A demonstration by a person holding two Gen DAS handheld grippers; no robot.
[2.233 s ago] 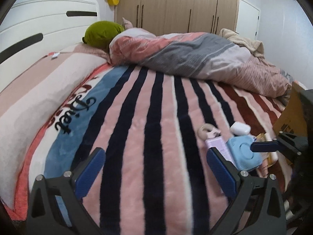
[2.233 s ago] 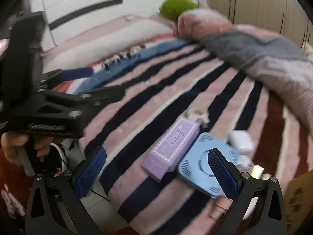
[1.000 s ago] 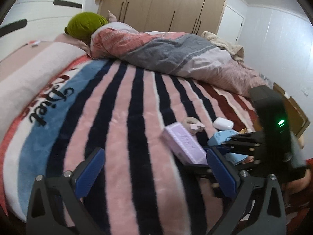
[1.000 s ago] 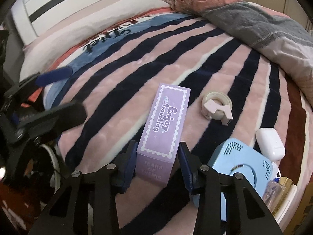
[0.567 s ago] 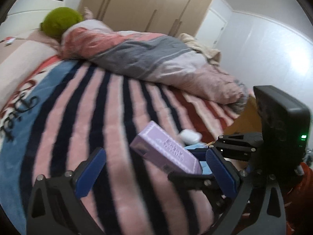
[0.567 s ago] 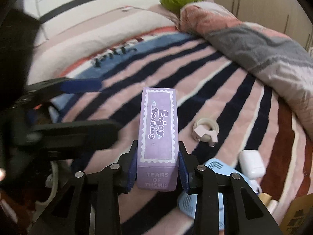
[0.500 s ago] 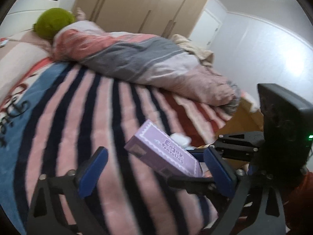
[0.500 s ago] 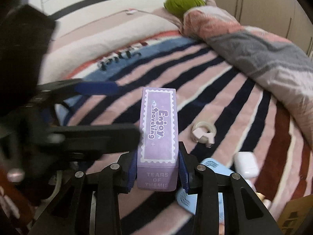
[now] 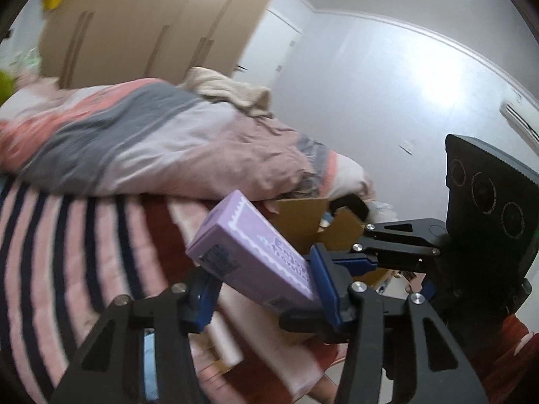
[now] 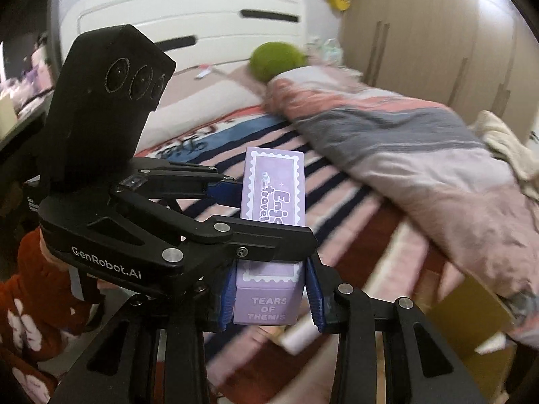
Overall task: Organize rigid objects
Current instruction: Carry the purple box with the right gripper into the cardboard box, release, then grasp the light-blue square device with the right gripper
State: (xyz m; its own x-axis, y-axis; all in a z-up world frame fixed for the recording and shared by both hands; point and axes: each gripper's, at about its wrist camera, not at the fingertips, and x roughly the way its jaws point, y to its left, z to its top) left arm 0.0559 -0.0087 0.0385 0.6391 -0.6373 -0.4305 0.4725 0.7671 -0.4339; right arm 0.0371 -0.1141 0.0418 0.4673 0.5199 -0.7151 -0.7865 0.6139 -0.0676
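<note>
A long purple box (image 10: 274,202) printed "Enjoy traveling" is held in the air above the bed's edge. My right gripper (image 10: 271,294) is shut on its near end. My left gripper (image 9: 266,288) comes from the left and its blue pads press the box's (image 9: 251,252) sides further along. In the right wrist view the left gripper's black body (image 10: 145,208) crosses in front of the box. Both grippers hold the same box.
A striped pink and navy blanket (image 9: 67,252) covers the bed, with a bunched quilt (image 9: 134,148) behind. An open cardboard box (image 9: 310,222) stands beside the bed, also in the right wrist view (image 10: 471,320). A wardrobe (image 10: 438,33) is at the back.
The right gripper closed on the purple box, lifted it off the blanket and swung it right toward the cardboard box. The left gripper came in and shut on it too.
</note>
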